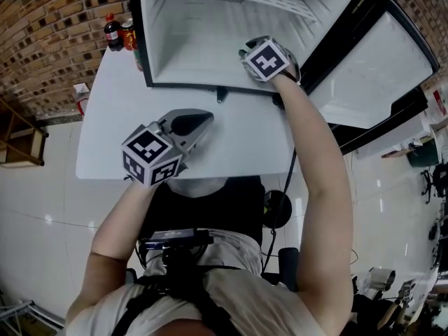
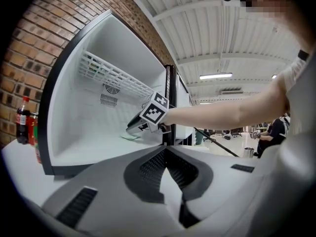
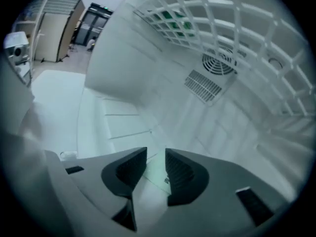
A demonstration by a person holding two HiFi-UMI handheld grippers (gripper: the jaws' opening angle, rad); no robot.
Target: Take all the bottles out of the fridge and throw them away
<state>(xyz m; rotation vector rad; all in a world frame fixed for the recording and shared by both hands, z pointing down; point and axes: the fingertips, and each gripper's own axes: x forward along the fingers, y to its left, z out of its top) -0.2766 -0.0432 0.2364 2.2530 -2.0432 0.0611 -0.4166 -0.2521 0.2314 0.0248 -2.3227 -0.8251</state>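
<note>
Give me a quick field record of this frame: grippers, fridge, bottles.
left gripper: shut, empty, over the table
right gripper: open, inside the fridge, above a flat pale item on its floor
fridge: on table, door open
wire shelf: green thing on it, unclear what
cola bottle: upright on table, outside the fridge

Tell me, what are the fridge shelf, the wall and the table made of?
The shelf in the fridge looks like metal wire with a white coating: thin crossed bars, open gaps. The wall is brick, rough and matte, with mortar lines showing. The table has a smooth white top, perhaps laminate or plastic; its faint sheen leaves that open.
</note>
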